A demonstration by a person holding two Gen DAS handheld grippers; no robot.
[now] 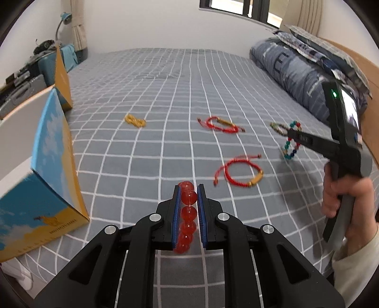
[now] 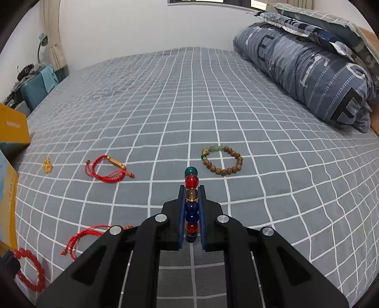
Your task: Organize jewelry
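My left gripper [image 1: 189, 189] is shut on a red bead bracelet [image 1: 188, 213], held above the bed; the bracelet also shows in the right wrist view [image 2: 30, 270]. My right gripper [image 2: 191, 189] is shut on a multicoloured bead bracelet [image 2: 191, 203], seen hanging from it in the left wrist view [image 1: 292, 142]. On the checked bedsheet lie two red cord bracelets [image 1: 239, 171] [image 1: 221, 124], a small gold piece [image 1: 135, 120] and a brown wooden bead bracelet [image 2: 222, 161]. An open blue and yellow box [image 1: 47, 170] stands at the left.
A rolled blue quilt [image 2: 308, 68] and pillows lie along the right side of the bed. The box's raised lid [image 1: 62, 75] stands behind it. A cluttered desk with a lamp [image 1: 62, 21] is at the far left.
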